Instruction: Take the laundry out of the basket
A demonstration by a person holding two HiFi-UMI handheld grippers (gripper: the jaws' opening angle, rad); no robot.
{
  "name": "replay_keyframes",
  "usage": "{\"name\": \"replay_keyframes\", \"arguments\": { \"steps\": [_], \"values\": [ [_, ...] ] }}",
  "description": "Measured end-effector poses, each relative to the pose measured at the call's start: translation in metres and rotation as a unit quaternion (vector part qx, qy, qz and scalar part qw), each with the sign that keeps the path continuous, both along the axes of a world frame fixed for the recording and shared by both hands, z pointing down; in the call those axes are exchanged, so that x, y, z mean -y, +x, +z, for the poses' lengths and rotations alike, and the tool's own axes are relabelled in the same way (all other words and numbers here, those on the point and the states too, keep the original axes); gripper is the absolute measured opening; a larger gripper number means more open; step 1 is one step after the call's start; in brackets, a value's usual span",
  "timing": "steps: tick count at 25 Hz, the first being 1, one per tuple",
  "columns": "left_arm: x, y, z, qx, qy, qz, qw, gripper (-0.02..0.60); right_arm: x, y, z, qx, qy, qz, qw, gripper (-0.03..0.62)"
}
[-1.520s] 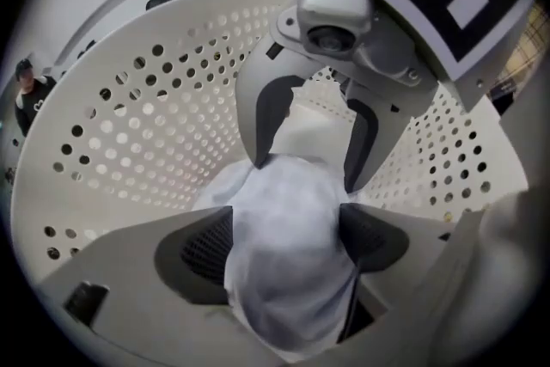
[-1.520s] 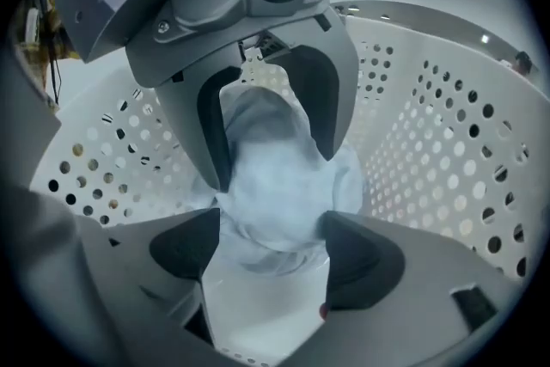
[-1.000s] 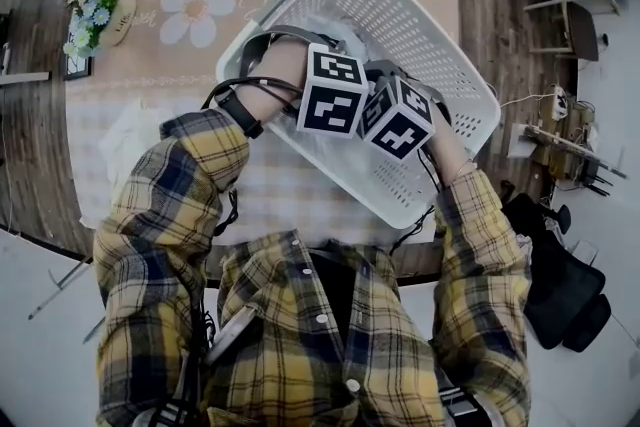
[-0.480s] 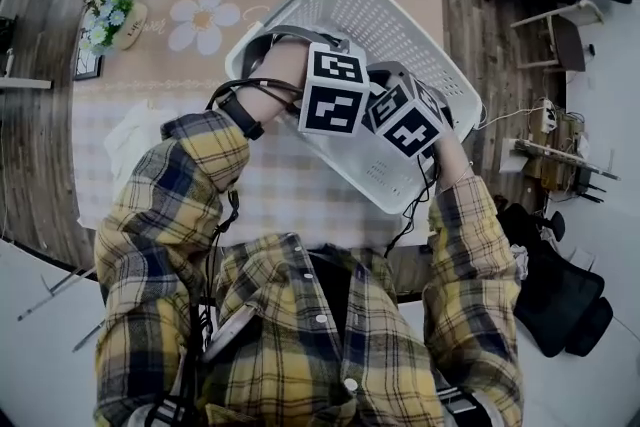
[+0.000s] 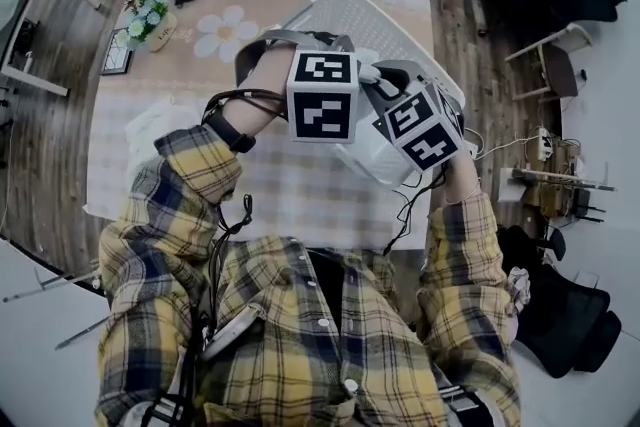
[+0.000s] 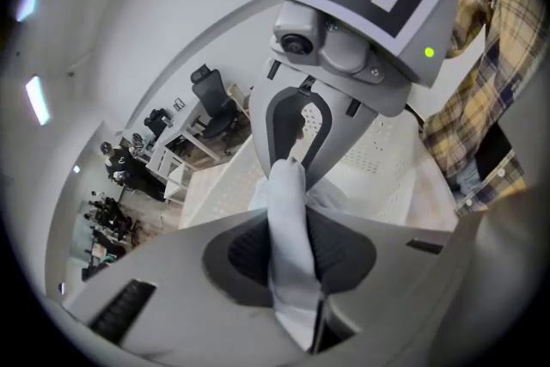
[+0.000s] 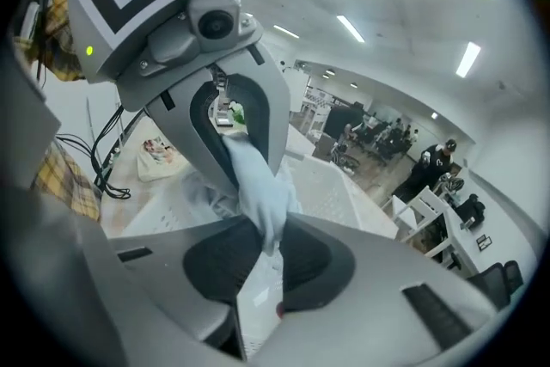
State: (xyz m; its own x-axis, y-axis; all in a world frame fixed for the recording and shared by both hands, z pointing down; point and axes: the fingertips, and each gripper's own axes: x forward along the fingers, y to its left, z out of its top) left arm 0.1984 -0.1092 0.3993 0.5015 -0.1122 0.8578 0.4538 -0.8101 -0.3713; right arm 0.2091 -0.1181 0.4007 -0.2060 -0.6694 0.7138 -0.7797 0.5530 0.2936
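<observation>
Two grippers hold one piece of laundry between them. In its own view the left gripper [image 6: 290, 258] has a fold of pale, bluish-white cloth [image 6: 286, 193] pinched between its dark pads. Its jaws have just been closing, and they now press on the cloth from both sides. The right gripper [image 7: 262, 258] does the same: its jaws have also just been closing, and a fold of the same cloth is squeezed between them.

The two tools face each other closely, so each camera sees the jaws of the other one with the cloth running up into them. A loose bunch of the cloth hangs below the jaws, above the inside of the white perforated basket [image 5: 372, 17]. Whether it touches the bottom of the basket cannot be told.

In the head view the basket stands on a table [image 5: 300, 185] with a checked cover. The marker cubes of both grippers are side by side over the near part of the basket. The person wears a yellow plaid shirt [image 5: 300, 335].
</observation>
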Motion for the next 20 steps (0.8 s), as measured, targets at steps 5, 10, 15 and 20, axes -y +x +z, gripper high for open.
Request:
{"name": "replay_keyframes", "arguments": {
  "steps": [5, 10, 15, 20],
  "values": [
    [-0.022, -0.013, -0.05, -0.059, 0.016, -0.036, 0.9975, 0.099, -0.022, -0.011, -0.053, 0.013, 0.067, 0.011, 0.998, 0.084],
    [-0.046, -0.031, -0.092, -0.124, 0.003, -0.084, 0.9888, 0.099, -0.044, -0.028, -0.099, 0.016, 0.121, 0.008, 0.992, 0.083],
    [-0.057, -0.054, -0.133, -0.181, 0.007, -0.123, 0.9758, 0.099, -0.054, -0.05, -0.144, 0.04, 0.174, -0.009, 0.984, 0.083],
    [-0.057, -0.091, -0.16, -0.214, 0.012, -0.161, 0.9634, 0.1, -0.054, -0.087, -0.174, 0.056, 0.209, -0.043, 0.975, 0.083]
  ]
}}
